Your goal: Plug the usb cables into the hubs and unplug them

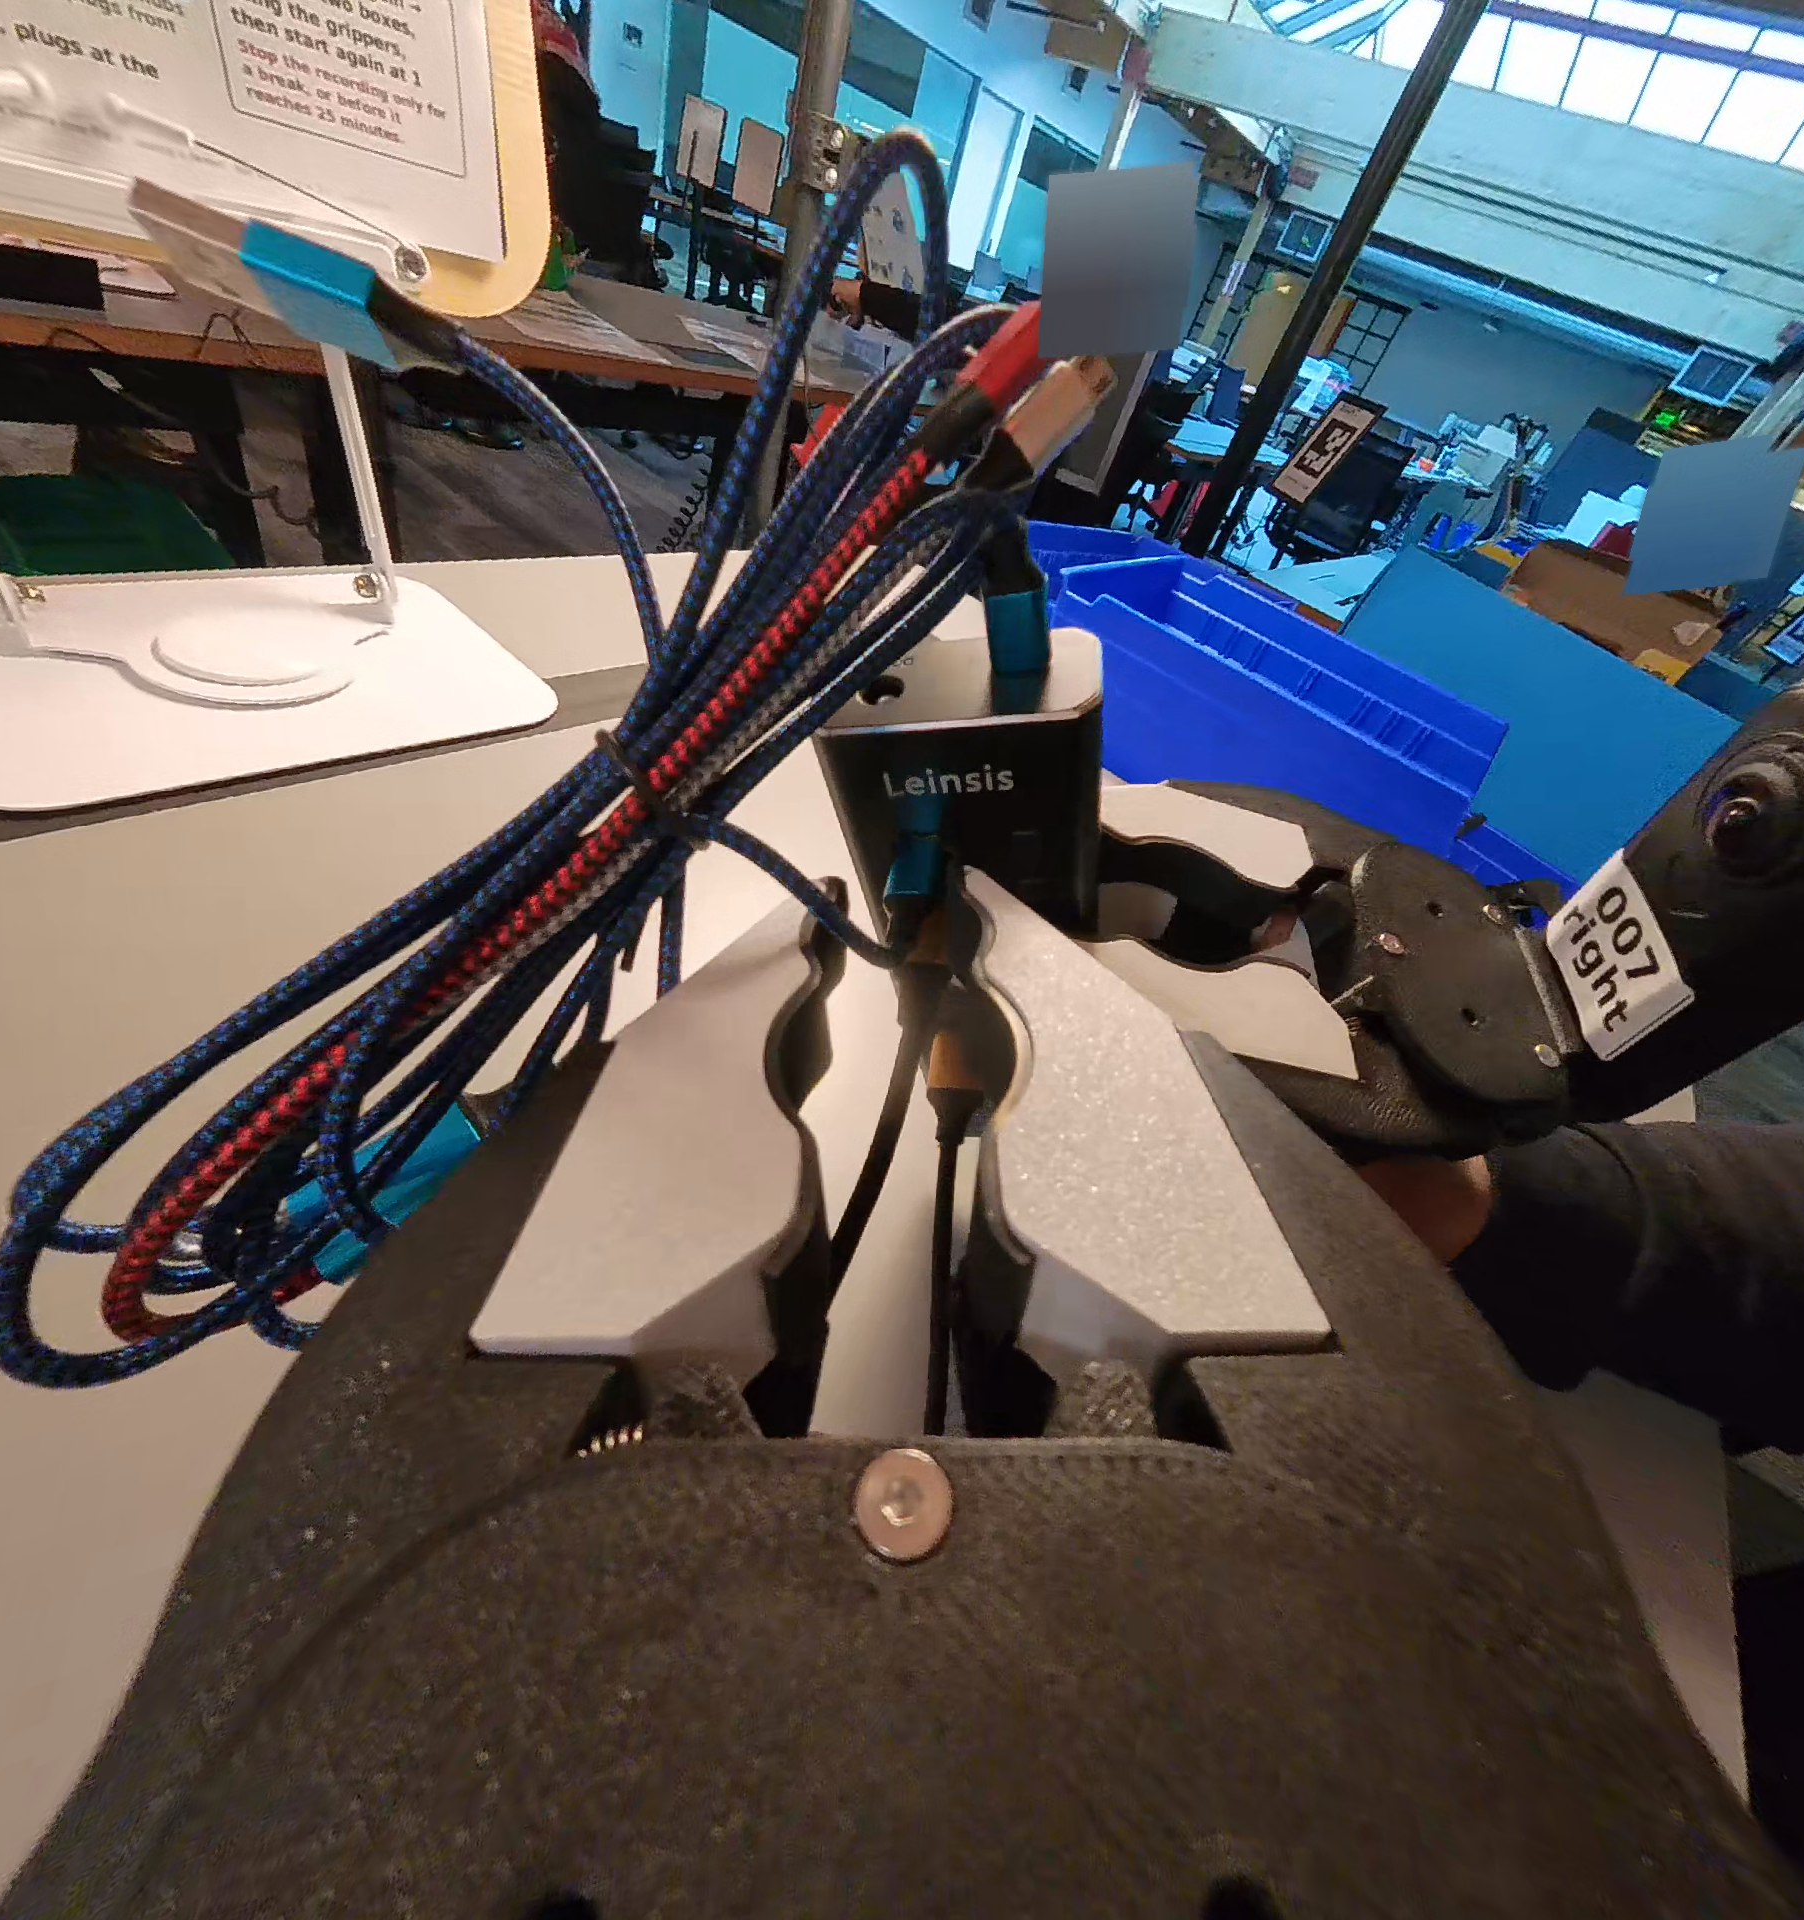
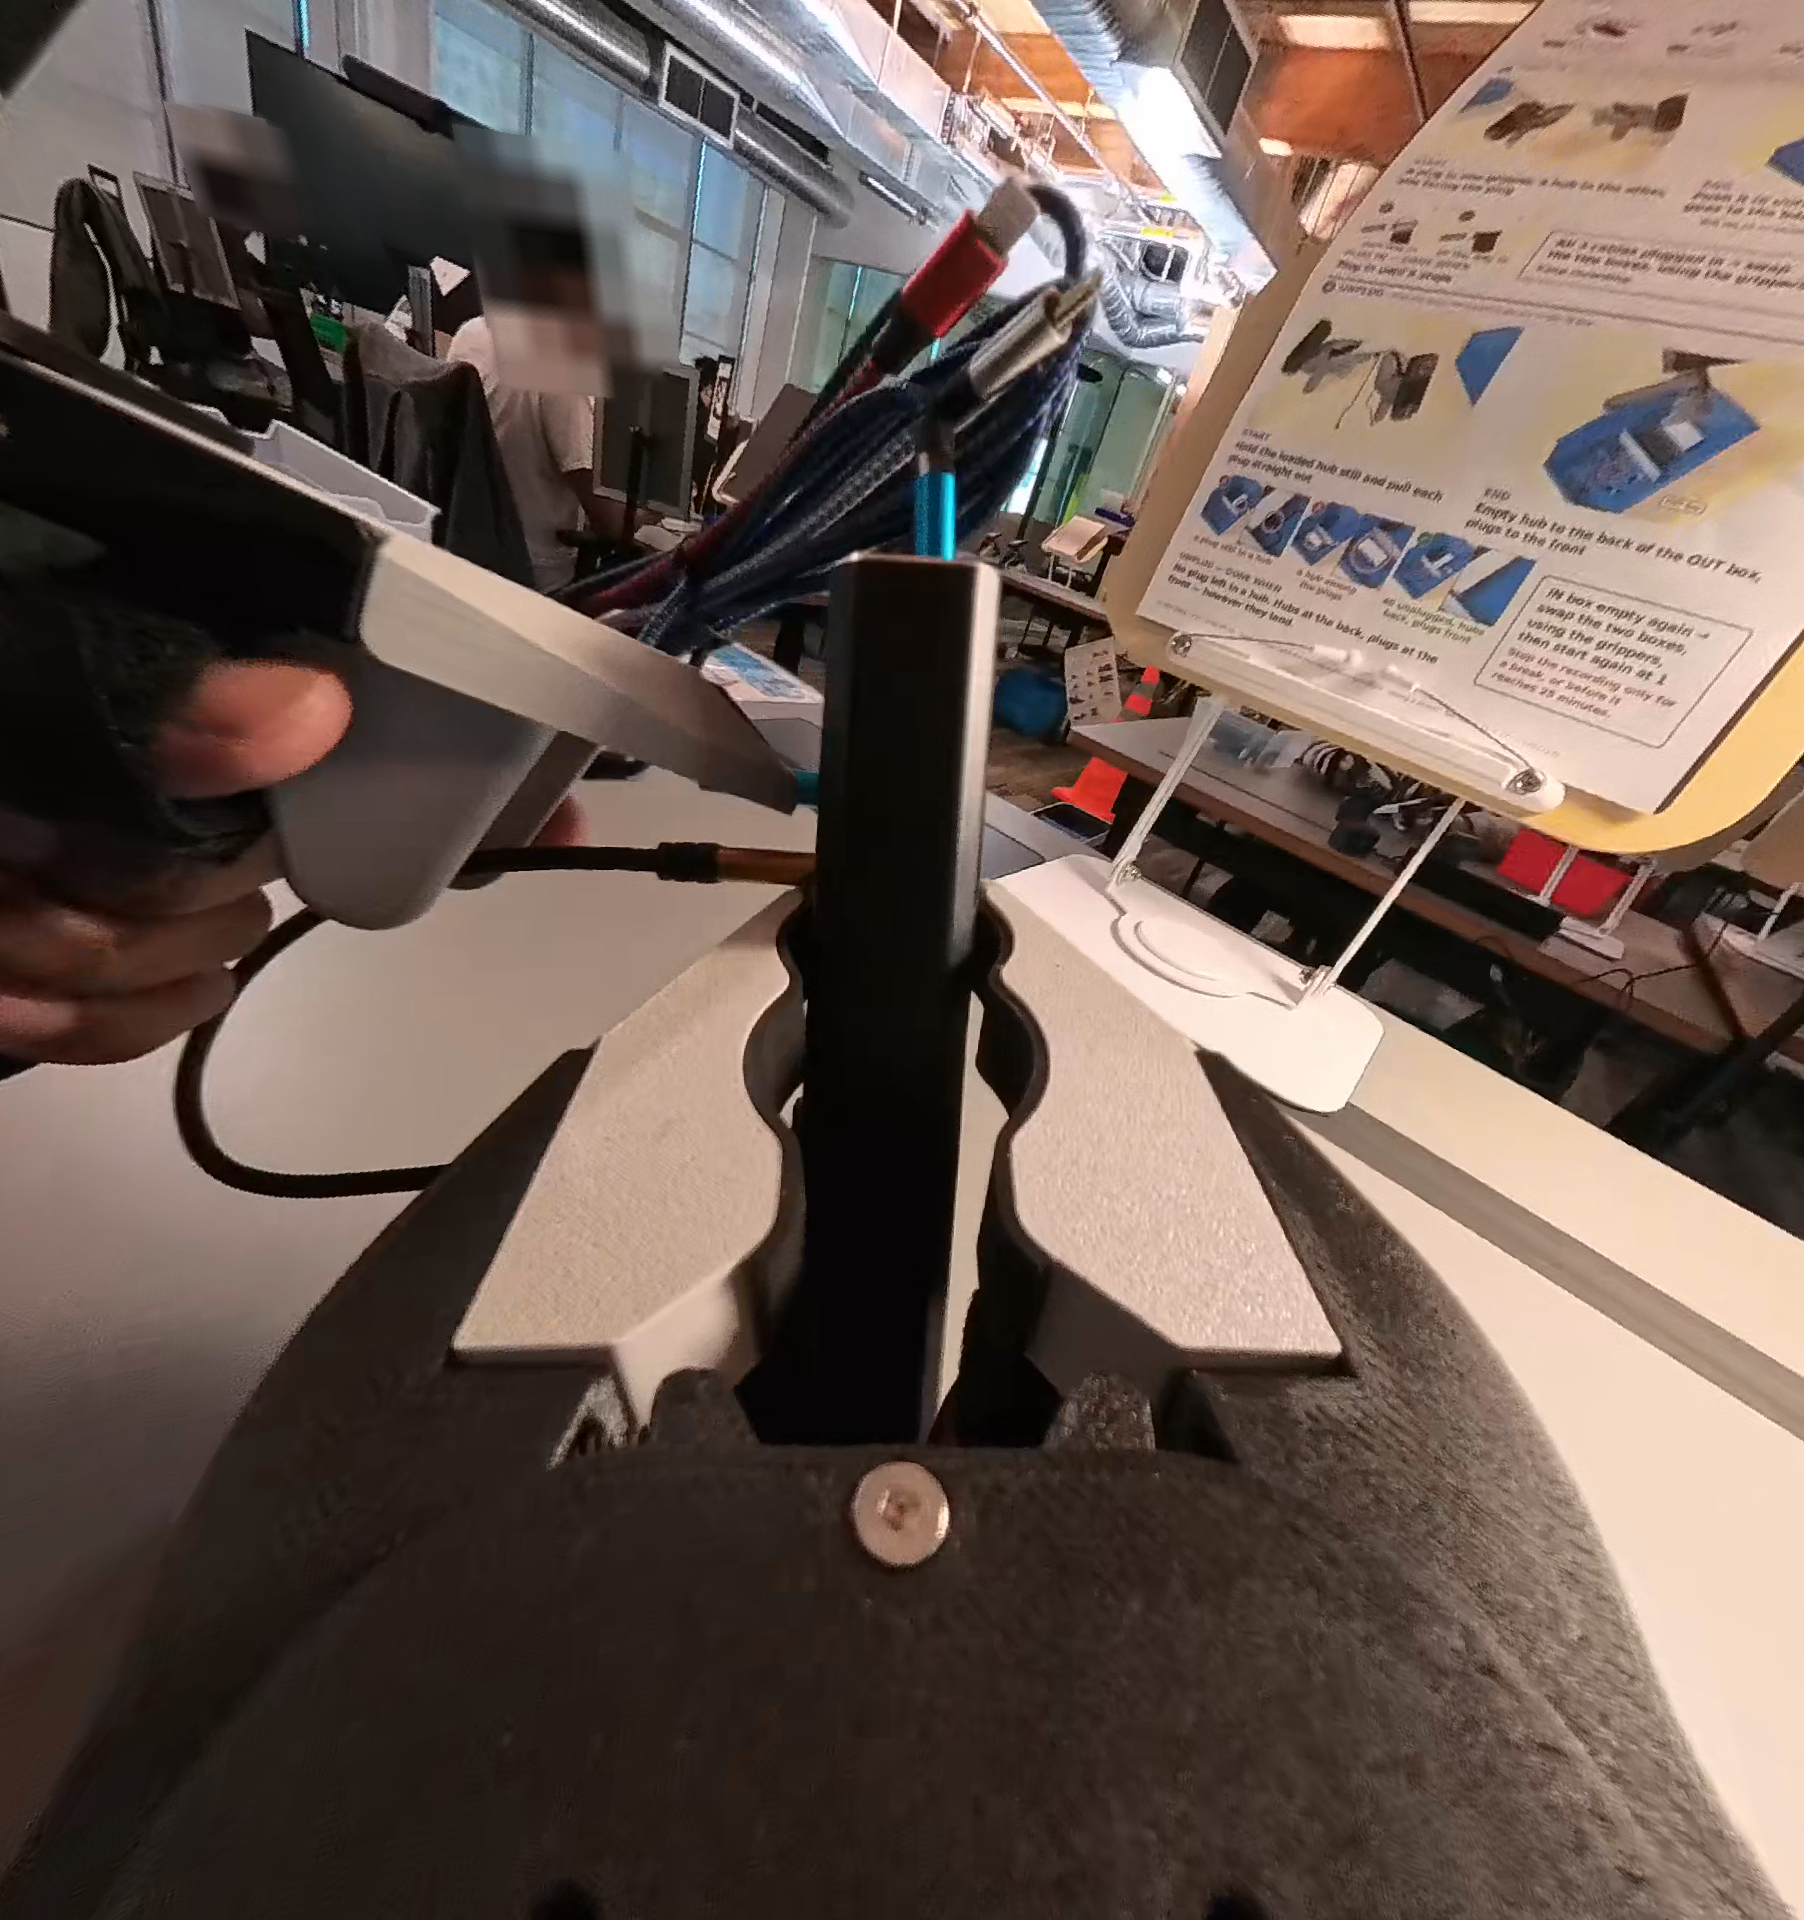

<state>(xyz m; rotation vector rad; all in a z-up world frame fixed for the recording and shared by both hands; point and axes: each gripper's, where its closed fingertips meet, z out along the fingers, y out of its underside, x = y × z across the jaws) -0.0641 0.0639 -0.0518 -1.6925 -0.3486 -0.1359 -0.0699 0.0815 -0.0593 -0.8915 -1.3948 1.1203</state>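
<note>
On the left, a tied bundle of braided blue and red USB cables (image 1: 524, 935) hangs in the air beside the left gripper (image 1: 903, 966), whose fingers (image 1: 1095, 1049) are clenched on a bronze-collared plug (image 1: 945, 1049) seated in the near face of the black USB hub (image 1: 965, 800). A teal plug (image 1: 1017, 623) sits in the hub's top. To the right, the right gripper (image 2: 887, 1049) clamps the hub upright above the worktop (image 2: 306, 1195), holding it by its lower half. The bronze plug's long axis runs straight back along the left fingers, at right angles to the hub's length, so I judge the left hand should pull straight back while the right holds still.
</note>
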